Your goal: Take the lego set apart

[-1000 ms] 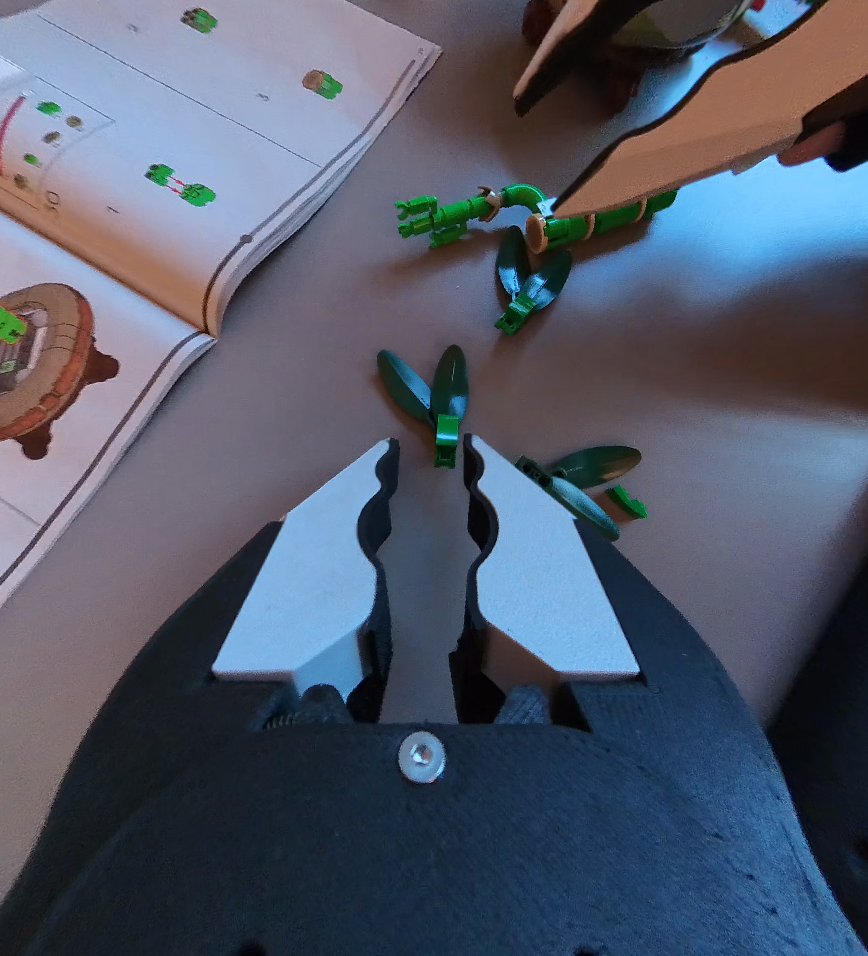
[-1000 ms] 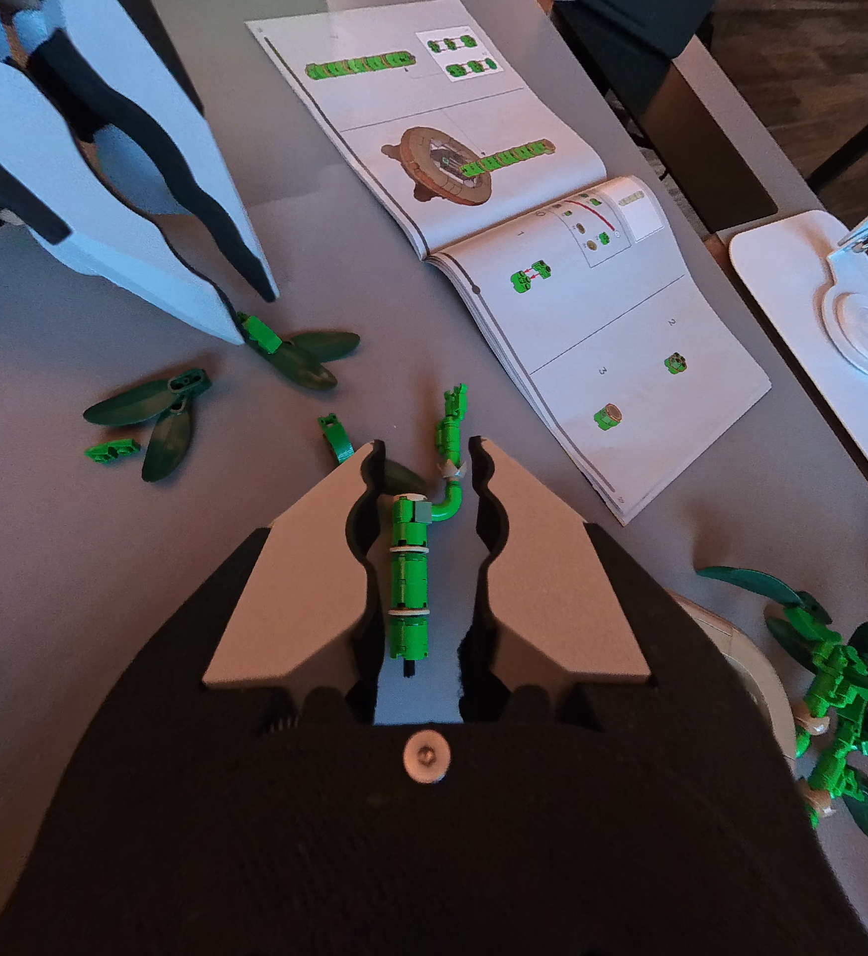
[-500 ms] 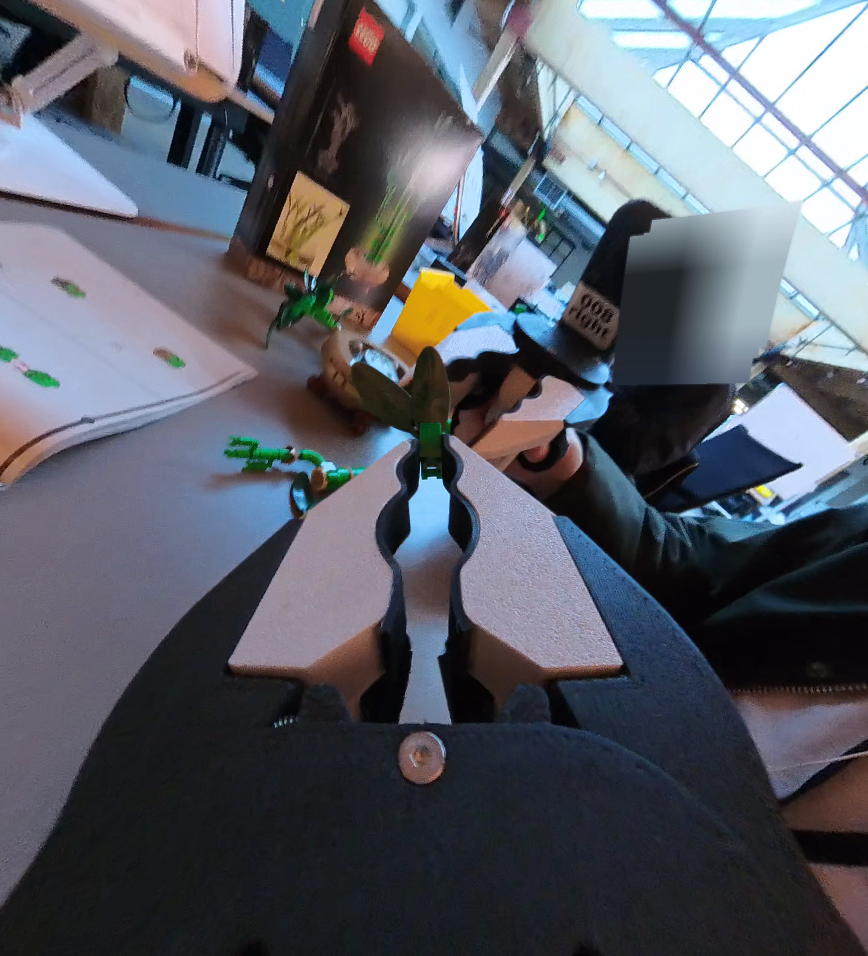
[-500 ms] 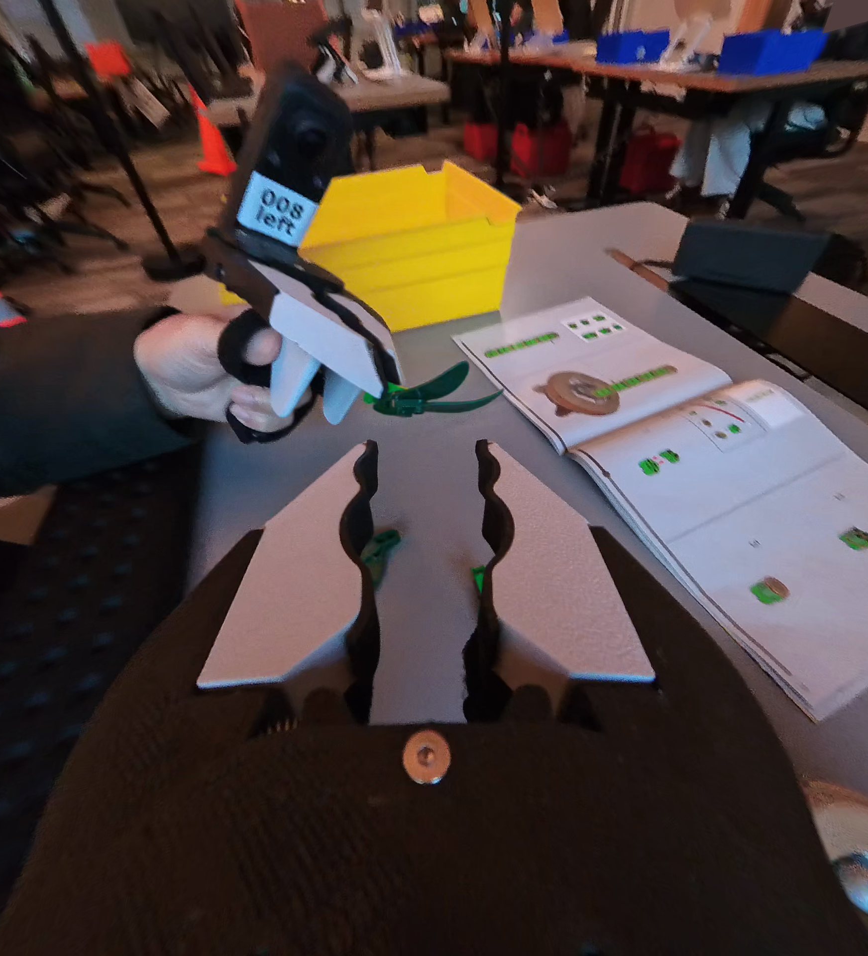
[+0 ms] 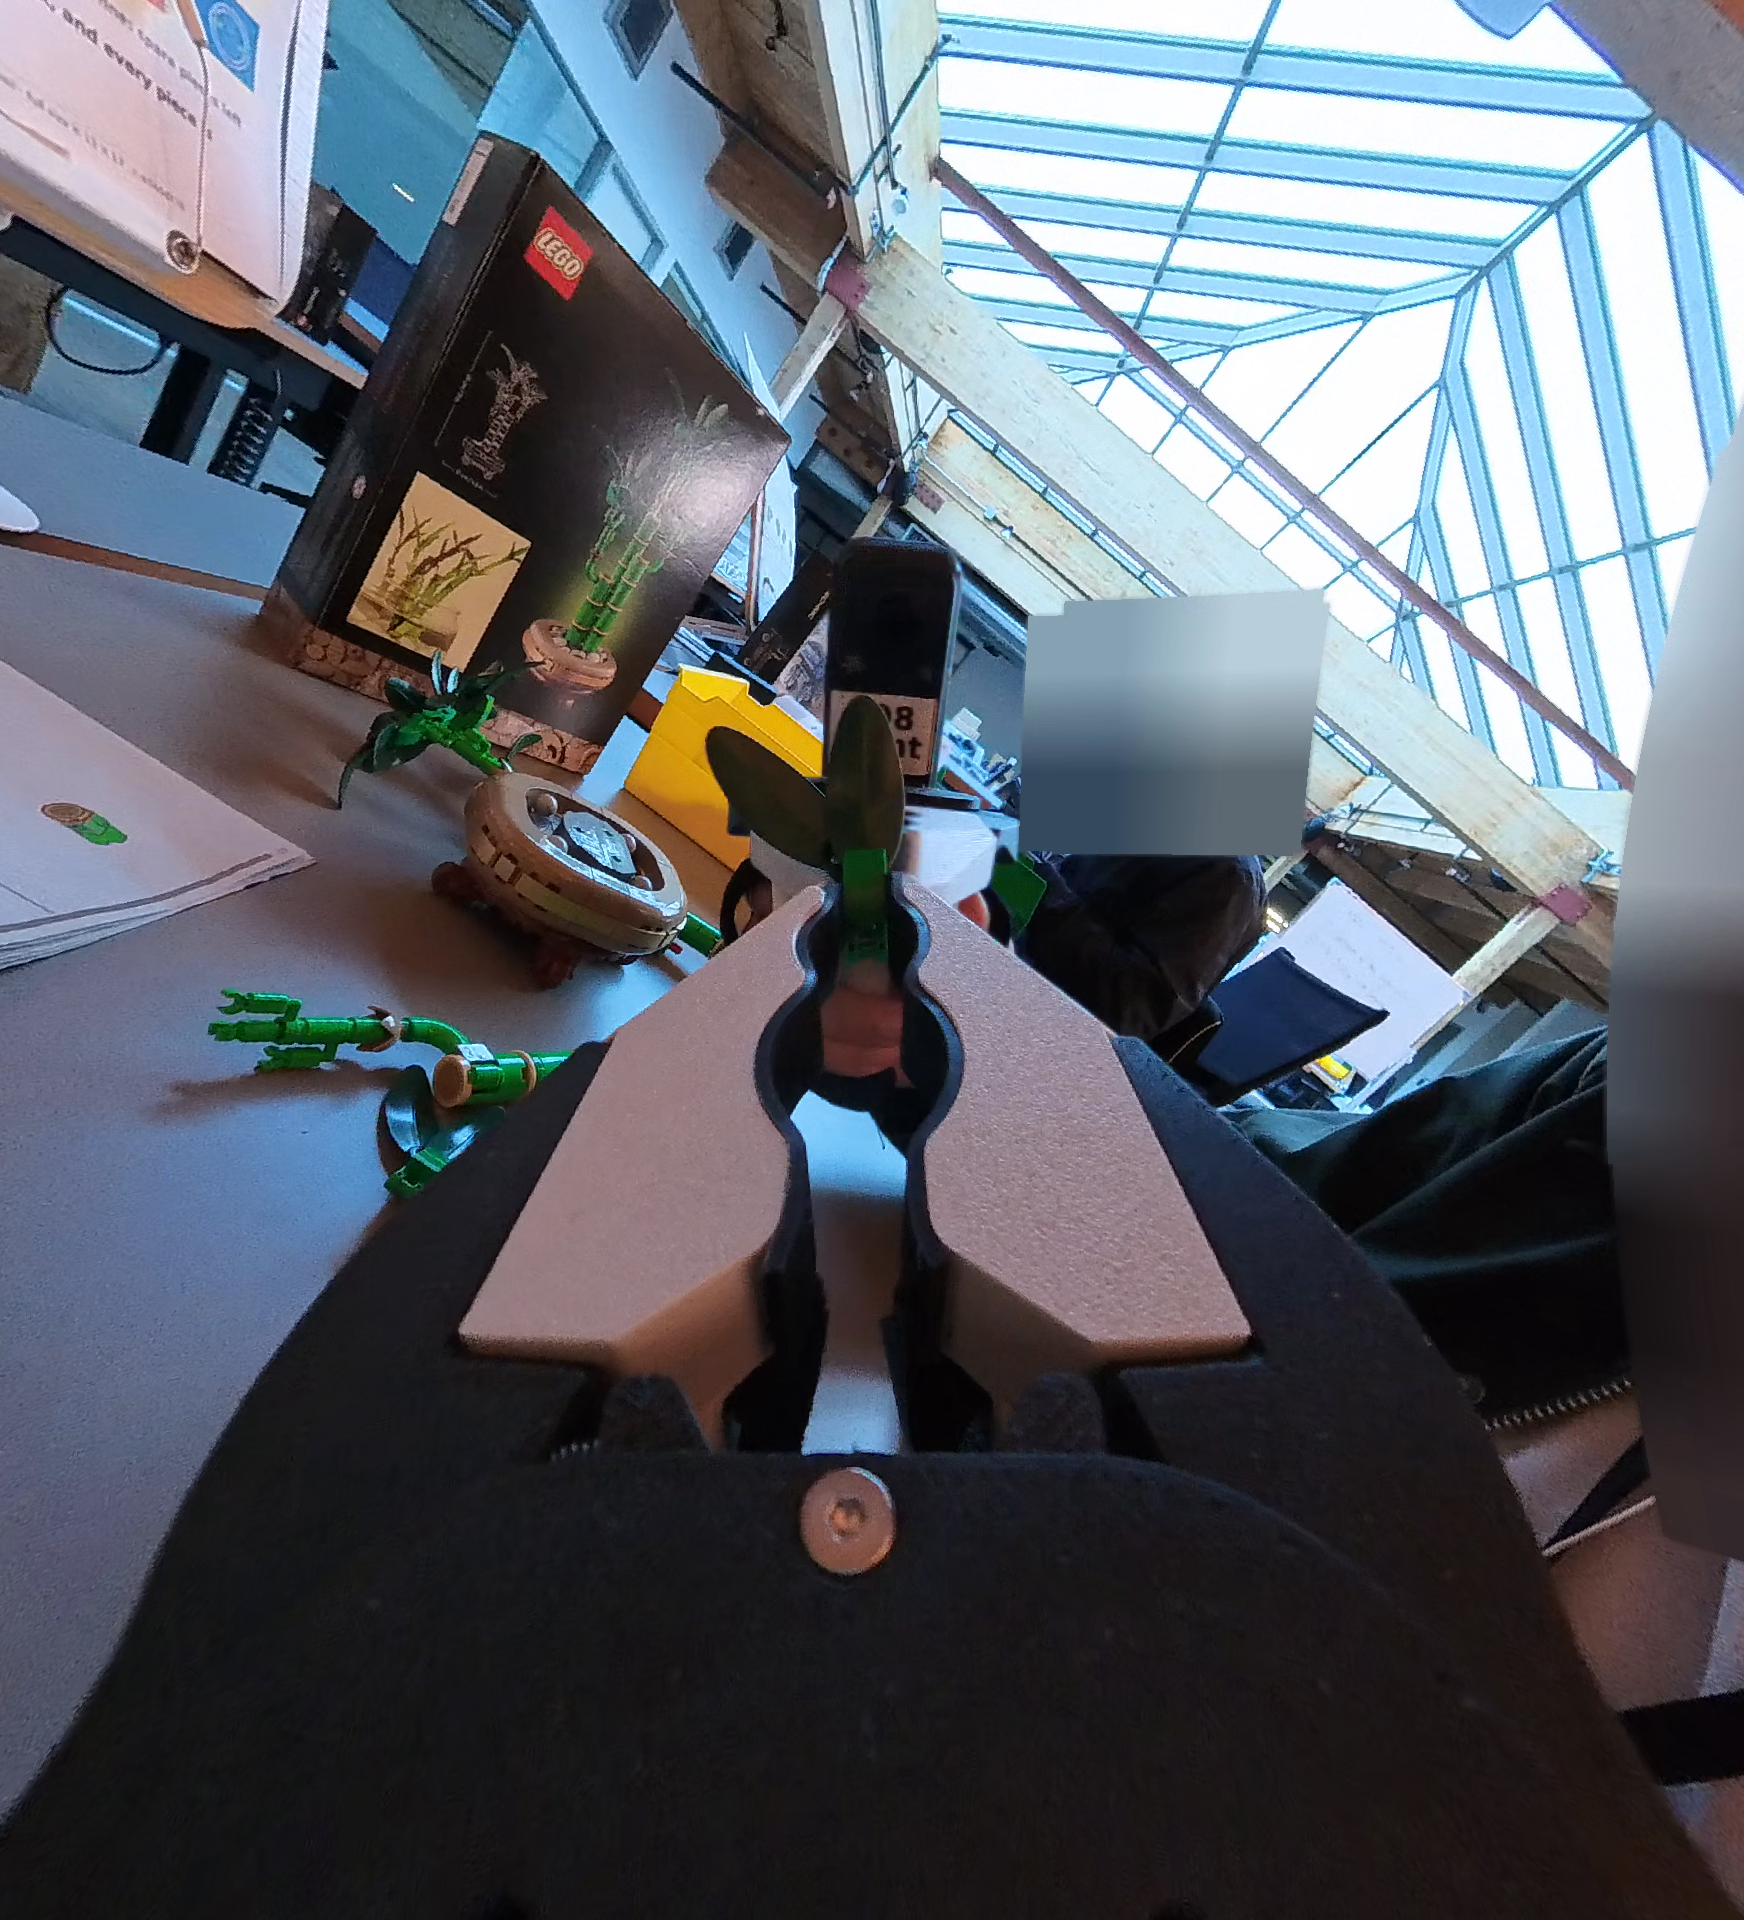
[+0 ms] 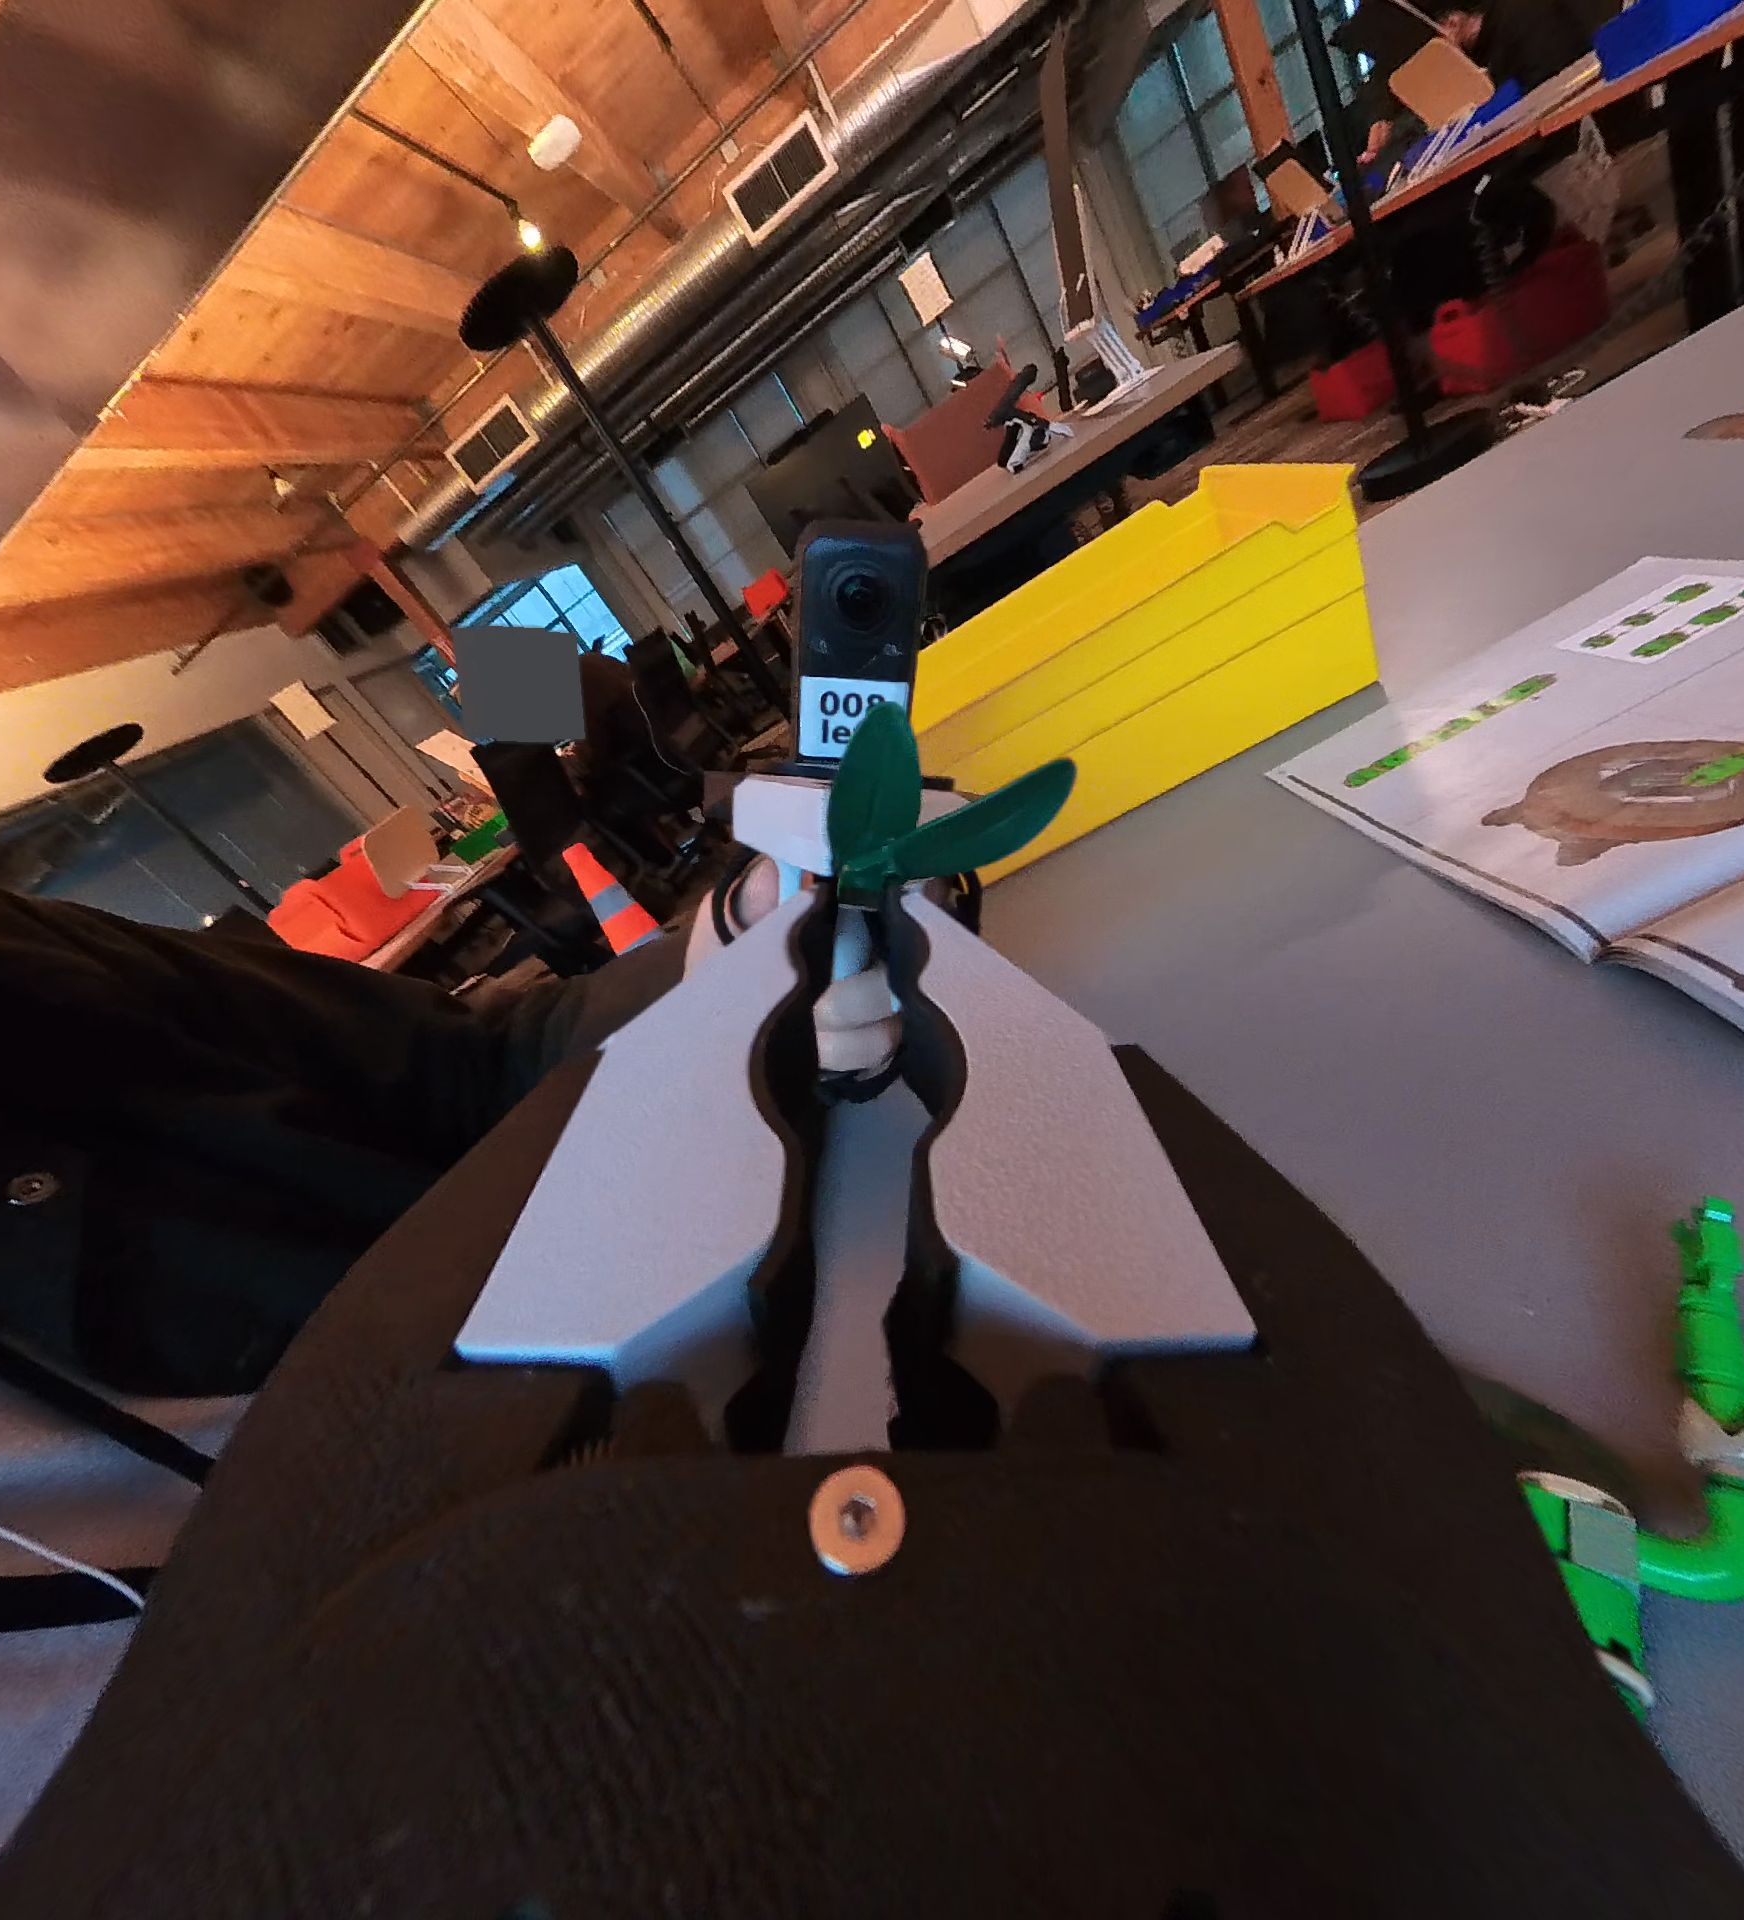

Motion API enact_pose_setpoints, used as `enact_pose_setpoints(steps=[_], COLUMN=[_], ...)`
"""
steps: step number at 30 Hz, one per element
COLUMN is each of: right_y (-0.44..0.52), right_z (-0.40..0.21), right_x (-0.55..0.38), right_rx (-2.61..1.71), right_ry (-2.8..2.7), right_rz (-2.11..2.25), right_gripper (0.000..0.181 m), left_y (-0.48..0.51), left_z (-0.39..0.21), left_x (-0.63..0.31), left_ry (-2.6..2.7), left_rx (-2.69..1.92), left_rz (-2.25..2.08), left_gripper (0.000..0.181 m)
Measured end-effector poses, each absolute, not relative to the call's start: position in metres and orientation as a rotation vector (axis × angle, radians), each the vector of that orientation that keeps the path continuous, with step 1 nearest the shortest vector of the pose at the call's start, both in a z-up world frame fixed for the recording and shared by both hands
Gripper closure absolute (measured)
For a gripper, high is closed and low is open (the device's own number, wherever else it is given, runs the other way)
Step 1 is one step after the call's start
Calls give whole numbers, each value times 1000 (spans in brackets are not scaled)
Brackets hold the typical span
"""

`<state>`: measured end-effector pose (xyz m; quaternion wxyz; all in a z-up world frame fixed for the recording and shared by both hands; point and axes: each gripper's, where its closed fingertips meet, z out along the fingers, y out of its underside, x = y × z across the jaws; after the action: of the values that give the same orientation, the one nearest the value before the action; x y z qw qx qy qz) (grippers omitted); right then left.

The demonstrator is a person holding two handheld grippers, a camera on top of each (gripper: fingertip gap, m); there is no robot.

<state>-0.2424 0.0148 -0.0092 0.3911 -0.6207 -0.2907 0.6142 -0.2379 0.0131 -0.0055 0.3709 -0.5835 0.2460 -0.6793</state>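
We see the left gripper (image 5: pixel 860 914) raised off the table (image 5: pixel 120 1195), its fingertips nearly closed and pinching the bright green stem of a leaf piece (image 5: pixel 852 800), whose two dark green leaves fan out beyond the tips. In the right wrist view, the right gripper (image 6: pixel 863 909) faces it tip to tip, its jaws drawn almost together at the same leaf piece (image 6: pixel 909 810); whether they actually clamp the stem or only touch it, we cannot tell.

To the left of the left gripper, a green bamboo stalk (image 5: pixel 359 1039) lies on the table. Farther off sits the round tan base (image 5: pixel 577 862), then another leafy stalk (image 5: pixel 432 717), the open instruction booklet (image 5: pixel 68 831), a yellow bin (image 5: pixel 712 748) and the dark set box (image 5: pixel 535 447).
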Motion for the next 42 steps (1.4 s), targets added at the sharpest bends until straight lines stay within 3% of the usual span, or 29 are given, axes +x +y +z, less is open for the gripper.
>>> enact_pose_setpoints(steps=[14,28,42], right_y=[4,-8,-5], right_z=[-2,19,-6], right_x=[-245,-239,-248], right_rx=[-1497,-1316,-1446], right_ry=[-814,-892,-974], right_rz=[1598,1552,1454], right_gripper=[175,175,175], left_y=[1,-10,-7], left_z=[2,22,-1], left_x=[-236,-255,-244], left_ry=[814,864,927], left_rx=[-1393,-1247,-1388], left_rz=[-1461,-1389,-1373], left_gripper=[176,158,172])
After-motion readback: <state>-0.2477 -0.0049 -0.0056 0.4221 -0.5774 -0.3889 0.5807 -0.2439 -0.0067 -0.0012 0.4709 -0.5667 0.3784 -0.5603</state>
